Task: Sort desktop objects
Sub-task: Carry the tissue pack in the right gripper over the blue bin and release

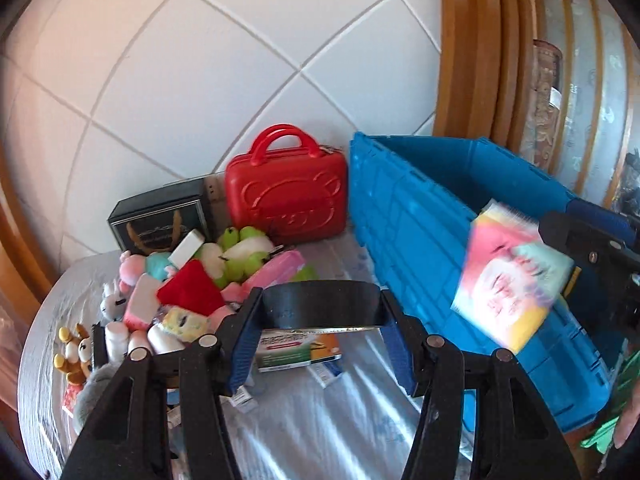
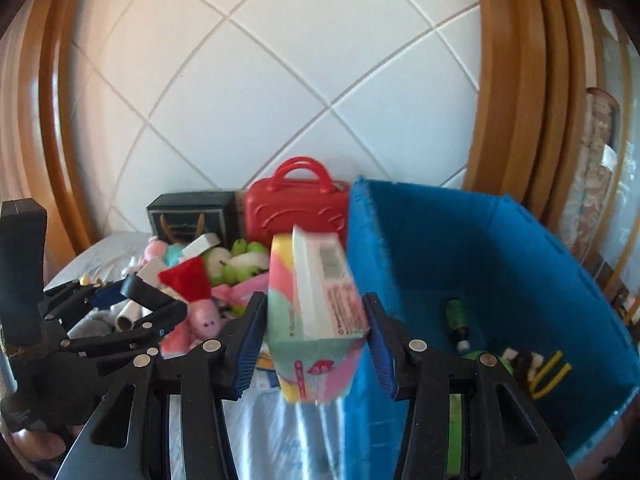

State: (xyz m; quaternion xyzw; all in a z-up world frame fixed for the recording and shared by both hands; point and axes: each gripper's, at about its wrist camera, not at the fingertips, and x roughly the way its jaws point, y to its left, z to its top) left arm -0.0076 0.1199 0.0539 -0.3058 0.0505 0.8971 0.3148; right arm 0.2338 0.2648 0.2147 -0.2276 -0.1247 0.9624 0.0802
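My left gripper point(image 1: 320, 344) clamps a flat black object point(image 1: 320, 306), its blue pads pressed on both ends. My right gripper point(image 2: 316, 340) grasps a pastel box point(image 2: 316, 320), held up just left of the blue crate's point(image 2: 520, 264) near wall. Below lies a table under shiny plastic point(image 1: 320, 420), with a green and orange packet point(image 1: 300, 354) on it. Beyond sits a heap of plush toys point(image 1: 192, 280). Farthest, against the white tiled wall point(image 1: 200, 80), stand a red case point(image 1: 286, 196) and a dark box point(image 1: 160, 216).
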